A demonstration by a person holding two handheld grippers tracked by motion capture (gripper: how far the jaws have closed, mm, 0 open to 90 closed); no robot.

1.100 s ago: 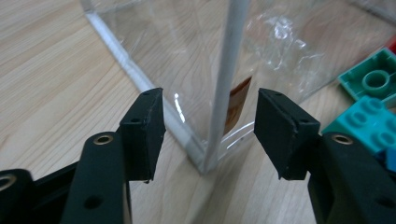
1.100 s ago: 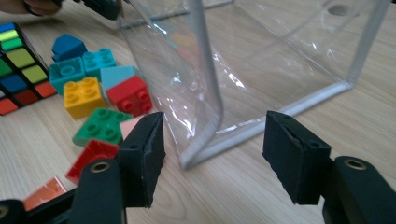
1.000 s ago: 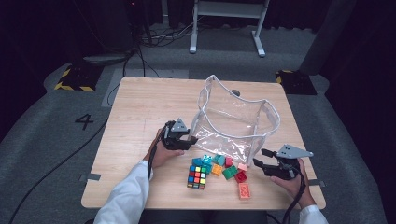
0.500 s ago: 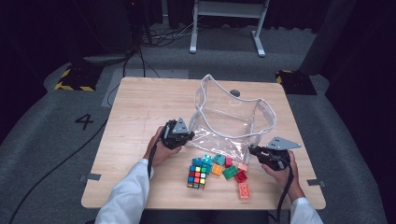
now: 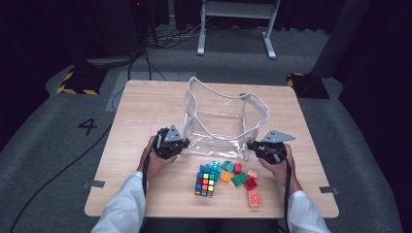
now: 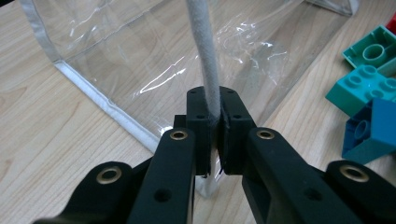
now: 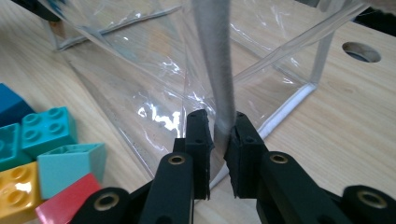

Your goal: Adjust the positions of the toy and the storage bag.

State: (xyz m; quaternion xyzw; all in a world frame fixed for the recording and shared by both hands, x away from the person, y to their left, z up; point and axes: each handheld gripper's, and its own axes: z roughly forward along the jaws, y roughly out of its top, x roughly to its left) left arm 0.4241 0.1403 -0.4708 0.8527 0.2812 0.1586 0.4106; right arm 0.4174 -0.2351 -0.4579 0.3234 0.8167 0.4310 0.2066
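On the surface | your left claw (image 5: 179, 145) clamps the clear bag (image 5: 223, 121) | your right claw (image 5: 253, 145) has just closed on its grey edging (image 7: 215, 60) | bag's near corners hidden.

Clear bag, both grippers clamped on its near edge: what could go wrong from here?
1. The left gripper and the right gripper each pinch only the narrow grey trim of the clear bag; a pull apart could slip it out.
2. The bag is floppy film and already leans, so its mouth may sag shut.
3. The toy bricks and the puzzle cube lie close before the bag; dragging it toward the person could scatter them.
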